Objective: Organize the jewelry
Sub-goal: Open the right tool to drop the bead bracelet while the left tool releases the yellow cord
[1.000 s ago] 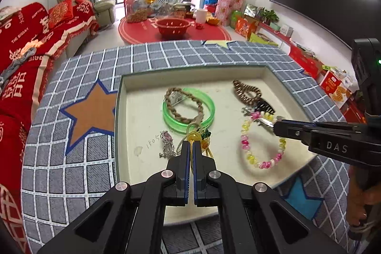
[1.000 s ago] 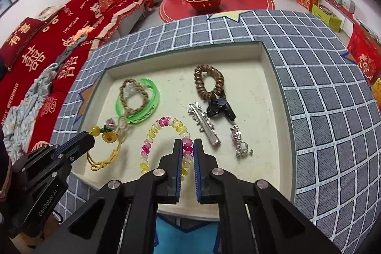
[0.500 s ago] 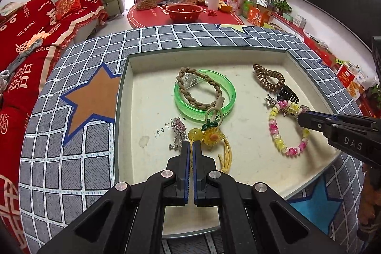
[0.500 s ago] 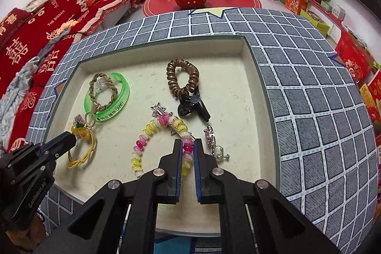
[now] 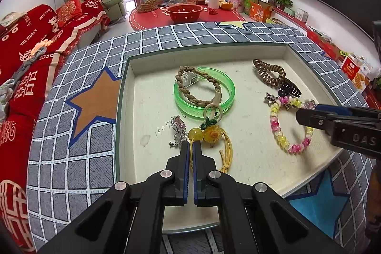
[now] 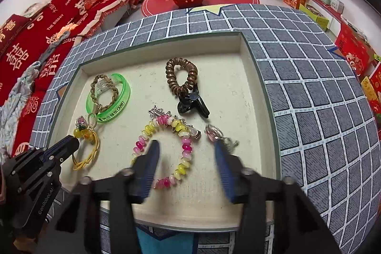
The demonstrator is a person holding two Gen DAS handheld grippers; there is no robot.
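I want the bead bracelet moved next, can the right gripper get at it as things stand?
Probably yes. The right gripper is opening just above the pink and yellow bead bracelet, its fingers either side of one arc. Only the silver clip beneath its far edge might snag.

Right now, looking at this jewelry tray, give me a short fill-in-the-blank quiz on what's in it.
1. The braided brown cord lies on the ____ bangle.
2. The beaded bracelet has pink and ____ beads.
3. The coiled brown hair tie touches a ____ claw clip.

Missing words: green; yellow; black
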